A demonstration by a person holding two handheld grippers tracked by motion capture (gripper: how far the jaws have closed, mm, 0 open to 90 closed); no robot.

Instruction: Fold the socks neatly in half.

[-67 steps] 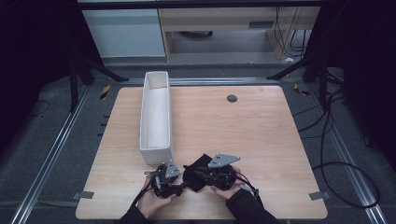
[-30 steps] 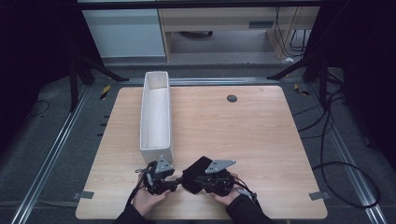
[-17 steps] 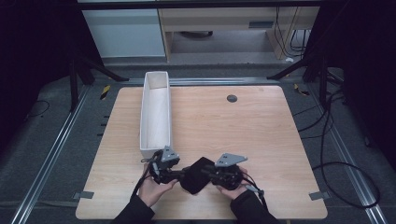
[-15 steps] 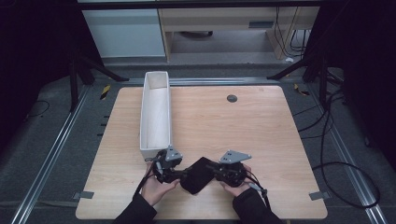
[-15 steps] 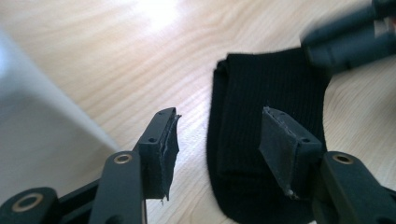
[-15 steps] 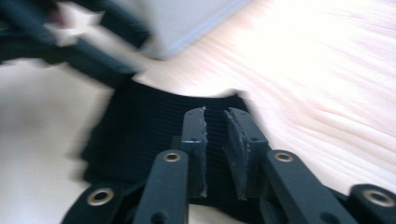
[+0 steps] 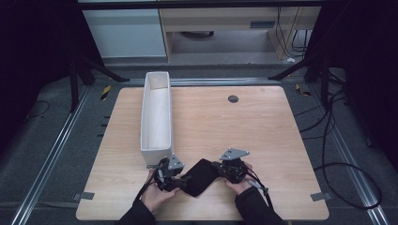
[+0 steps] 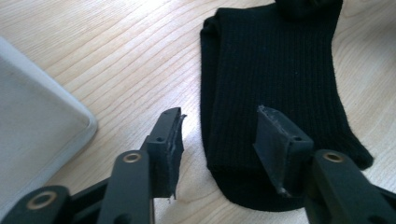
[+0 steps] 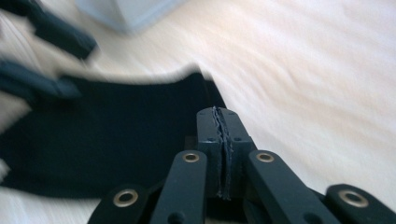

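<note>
A black ribbed sock [image 7: 199, 178] lies flat near the table's front edge, between my two grippers. My left gripper [image 7: 180, 180] is at its near-left end. In the left gripper view it [image 8: 222, 126] stands open, its jaws having just been closing. One jaw is over the sock [image 8: 275, 70], the other over bare wood, and the sock's long edge lies between them. My right gripper [image 7: 217, 168] is at the sock's other end. Its jaws have just closed, and in the right gripper view it [image 9: 218, 112] is pinched shut at the edge of the sock [image 9: 116, 140].
A long white bin [image 7: 157, 108] stands upright on the wooden table [image 7: 263, 126], just behind my left gripper, and its corner [image 8: 32, 116] is close to the left jaw. A dark round disc [image 7: 233, 98] lies on the far part of the table.
The right hand has moved to the right, away from the left hand. The sock now lies stretched out between the two grippers. The left hand has barely shifted.
</note>
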